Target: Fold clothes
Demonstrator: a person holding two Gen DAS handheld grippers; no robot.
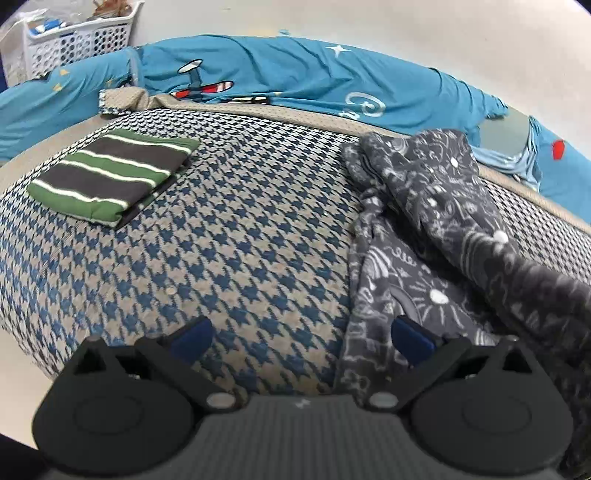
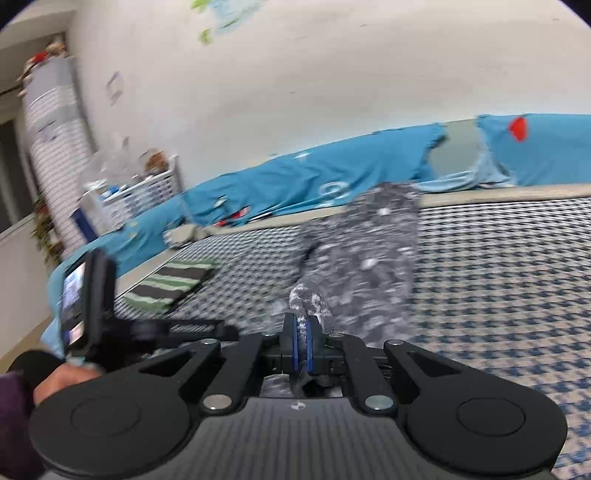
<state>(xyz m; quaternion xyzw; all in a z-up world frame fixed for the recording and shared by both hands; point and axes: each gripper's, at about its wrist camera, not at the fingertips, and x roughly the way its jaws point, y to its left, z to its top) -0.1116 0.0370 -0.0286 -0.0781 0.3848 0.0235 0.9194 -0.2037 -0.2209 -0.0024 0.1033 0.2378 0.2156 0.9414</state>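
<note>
Houndstooth bed (image 2: 498, 266) — right claw (image 2: 302, 341) pinching dark garment (image 2: 369, 258)

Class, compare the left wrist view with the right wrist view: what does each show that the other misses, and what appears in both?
Only the left wrist view: the left gripper with jaws open, empty, over the houndstooth bedspread.

Only the right wrist view: the right gripper shut on the grey patterned garment, a hand, and a tall white unit.

Both: the garment, the folded striped garment, the blue bedding and the white basket.
</note>
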